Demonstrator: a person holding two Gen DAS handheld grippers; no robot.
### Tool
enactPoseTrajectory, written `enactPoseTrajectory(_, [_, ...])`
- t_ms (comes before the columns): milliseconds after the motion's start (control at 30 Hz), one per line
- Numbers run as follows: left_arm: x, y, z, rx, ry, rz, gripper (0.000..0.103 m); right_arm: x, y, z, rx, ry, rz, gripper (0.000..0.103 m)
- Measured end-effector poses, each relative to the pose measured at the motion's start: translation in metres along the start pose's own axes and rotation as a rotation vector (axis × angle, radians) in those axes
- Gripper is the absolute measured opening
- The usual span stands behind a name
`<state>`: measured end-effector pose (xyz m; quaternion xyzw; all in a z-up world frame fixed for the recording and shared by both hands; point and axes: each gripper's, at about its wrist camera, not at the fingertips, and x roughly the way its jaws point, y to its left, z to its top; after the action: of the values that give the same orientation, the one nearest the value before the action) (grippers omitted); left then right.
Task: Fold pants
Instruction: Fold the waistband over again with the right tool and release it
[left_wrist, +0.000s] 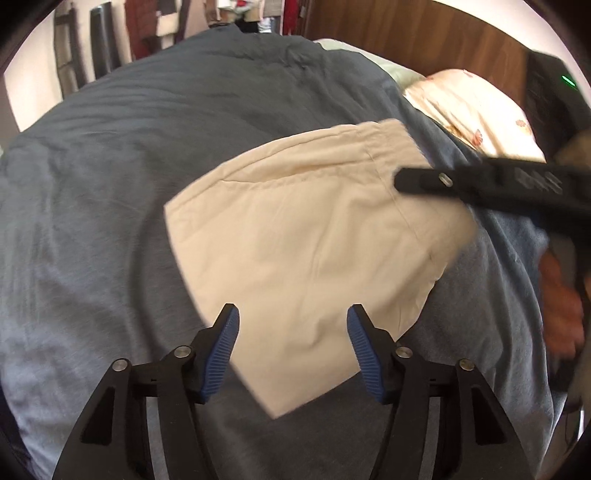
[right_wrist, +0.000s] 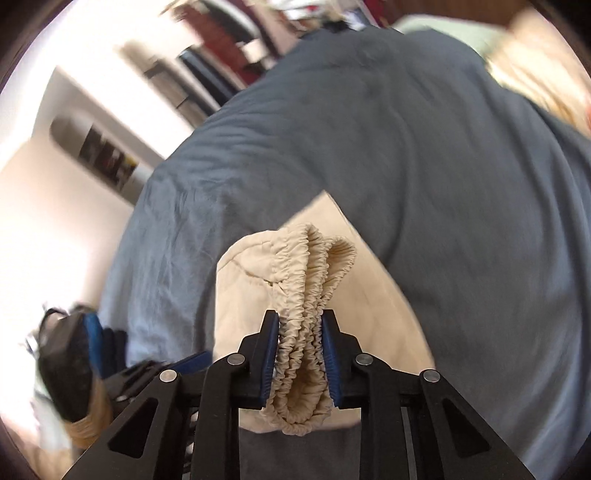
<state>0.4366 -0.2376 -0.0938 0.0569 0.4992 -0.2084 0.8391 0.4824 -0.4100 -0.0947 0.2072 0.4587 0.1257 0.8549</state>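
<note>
Cream pants (left_wrist: 306, 236) lying folded on a bed covered by a grey-blue blanket (left_wrist: 110, 184), seen from the left wrist; pocket seam and side seam visible on the upper layer, one corner pointing toward the camera

Left gripper (left_wrist: 293, 354) released, blue pads (left_wrist: 221, 354) standing apart above the near corner of the pants, nothing between them, no contact with the cloth visible

Right gripper (right_wrist: 300, 354) clenched on the gathered elastic waistband (right_wrist: 314, 295) of the pants, seen from the right wrist; several ruffled layers of waistband pressed between the two blue pads (right_wrist: 271, 354), a loop of the band hanging just below them, the rest of the cream cloth spreading out beyond the fingertips onto the blanket

Same right gripper entering the left-wrist view from the right edge as a dark, blurred bar (left_wrist: 491, 181) reaching the far right edge of the pants, with a hand (left_wrist: 561, 295) behind it, also blurred

Floral pillow (left_wrist: 476, 114) at the far right of the bed, partly under the blanket edge; wooden headboard (left_wrist: 406, 33) behind it

Hanging clothes (left_wrist: 147, 29) and dark chair backs (left_wrist: 88, 48) beyond the far side of the bed, against a pale wall

Right-wrist view strongly blurred apart from the gripper and waistband; dark objects at its lower left not identifiable
</note>
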Motion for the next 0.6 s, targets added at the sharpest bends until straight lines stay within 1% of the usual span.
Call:
enactPoseTrajectory(100, [-0.001,0.002,-0.008,-0.001,0.005,0.023,0.060,0.012,0.001,0.023,-0.114,0.027,-0.021,0.024])
enactPoseTrajectory(167, [0.002,0.001,-0.012,0.000,0.018,0.022,0.060,0.030,-0.002,0.040,-0.179,0.079,-0.032,0.024])
enactPoseTrajectory(233, [0.002,-0.002,-0.010,0.003,0.012,0.024,0.060,0.046,-0.008,0.049,-0.216,0.130,-0.039,0.024])
enactPoseTrajectory(300, [0.000,-0.005,-0.011,0.015,-0.001,0.032,0.060,0.058,-0.013,0.053,-0.230,0.162,-0.059,0.024])
enactPoseTrajectory(367, [0.000,-0.007,-0.009,0.018,0.000,0.024,0.060,0.068,-0.018,0.053,-0.243,0.192,-0.078,0.024])
enactPoseTrajectory(467, [0.001,-0.008,-0.007,0.021,-0.005,0.017,0.060,0.072,-0.026,0.050,-0.218,0.203,-0.086,0.025])
enactPoseTrajectory(500, [0.001,-0.008,-0.007,0.027,-0.004,0.015,0.060,0.071,-0.030,0.048,-0.207,0.196,-0.096,0.028])
enactPoseTrajectory(567, [0.001,-0.009,-0.007,0.031,-0.004,0.013,0.060,0.070,-0.038,0.046,-0.194,0.184,-0.158,0.038])
enactPoseTrajectory(600, [0.002,-0.008,-0.006,0.031,-0.003,0.015,0.060,0.069,-0.042,0.045,-0.188,0.182,-0.186,0.046])
